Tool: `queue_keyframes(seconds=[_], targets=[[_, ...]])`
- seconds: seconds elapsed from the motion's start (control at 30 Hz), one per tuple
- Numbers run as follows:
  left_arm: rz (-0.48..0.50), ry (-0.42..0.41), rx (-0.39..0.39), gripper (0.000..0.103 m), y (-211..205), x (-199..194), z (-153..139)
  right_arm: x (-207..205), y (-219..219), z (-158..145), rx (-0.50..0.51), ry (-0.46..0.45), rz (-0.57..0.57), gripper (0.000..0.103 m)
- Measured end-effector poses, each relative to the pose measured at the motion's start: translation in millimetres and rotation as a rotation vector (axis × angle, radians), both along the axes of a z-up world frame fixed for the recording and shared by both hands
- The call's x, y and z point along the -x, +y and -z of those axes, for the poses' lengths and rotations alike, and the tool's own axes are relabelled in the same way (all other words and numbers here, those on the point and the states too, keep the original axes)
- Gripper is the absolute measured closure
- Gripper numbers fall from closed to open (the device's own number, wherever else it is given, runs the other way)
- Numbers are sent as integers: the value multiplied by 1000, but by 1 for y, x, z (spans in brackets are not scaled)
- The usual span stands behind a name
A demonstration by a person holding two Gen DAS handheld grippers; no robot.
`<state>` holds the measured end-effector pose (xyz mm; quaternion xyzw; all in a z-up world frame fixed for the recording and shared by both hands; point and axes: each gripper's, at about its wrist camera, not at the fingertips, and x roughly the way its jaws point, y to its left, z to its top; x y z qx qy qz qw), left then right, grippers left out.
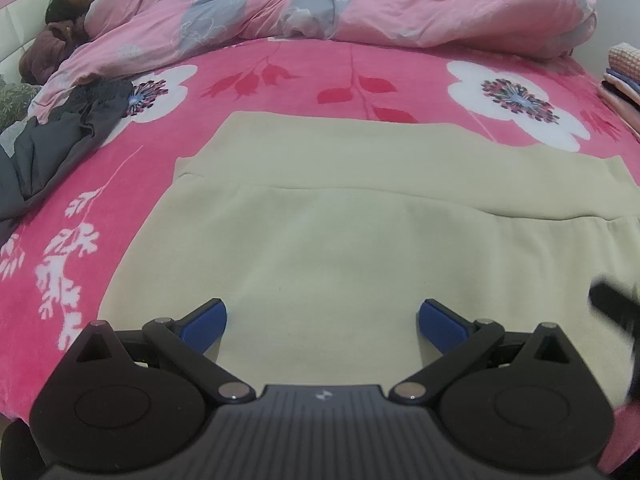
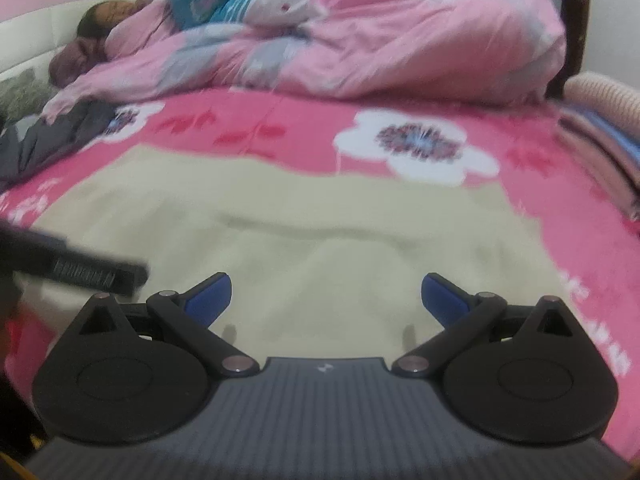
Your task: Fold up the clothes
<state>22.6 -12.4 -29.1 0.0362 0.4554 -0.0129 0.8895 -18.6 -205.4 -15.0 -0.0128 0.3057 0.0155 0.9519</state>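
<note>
The left tool [image 1: 322, 322] hangs with its blue pads spread wide and nothing between them, low over the near part of the cream garment [image 1: 340, 240]. The right tool [image 2: 326, 300] is spread the same way, empty, over the same cloth [image 2: 280, 240]; its picture is blurred. The garment lies flat on the pink flowered bedspread [image 1: 280, 80], one fold edge running across its middle. To the left a dark grey garment [image 1: 60, 140] lies crumpled, apart from the cream one. Behind, a bunched pink quilt [image 1: 400, 4] fills the far side of the bed. At the right edge sits a stack of folded clothes [image 1: 624, 80]. Bare bedspread shows between the cream garment's far edge and the quilt, and along its left side.
</note>
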Motion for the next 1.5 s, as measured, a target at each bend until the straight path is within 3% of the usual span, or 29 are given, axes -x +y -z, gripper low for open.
queue_keyframes(seconds=[0.17, 0.3, 0.7, 0.77, 0.83, 1.13, 1.23, 1.5], targets=[[3, 1, 0, 0, 1, 1, 0, -34, 1, -2, -22, -15, 4, 1], [5, 4, 1, 0, 1, 0, 0, -58, 11, 12, 3, 6, 3, 1], [12, -7, -1, 0, 0, 2, 2, -50, 17, 20, -16, 10, 9, 1], [12, -6, -3, 0, 0, 2, 1, -53, 19, 32, -13, 46, 11, 1], [14, -7, -9, 0, -1, 3, 2, -50, 23, 47, 17, 20, 9, 1], [21, -70, -14, 0, -1, 9, 6, -47, 24, 49, 22, 1, 12, 1], [21, -85, -3, 0, 0, 15, 4, -46, 24, 49, 21, -6, 12, 1], [96, -168, 122, 0, 22, 68, -6, -42, 24, 51, 24, -33, 13, 1]])
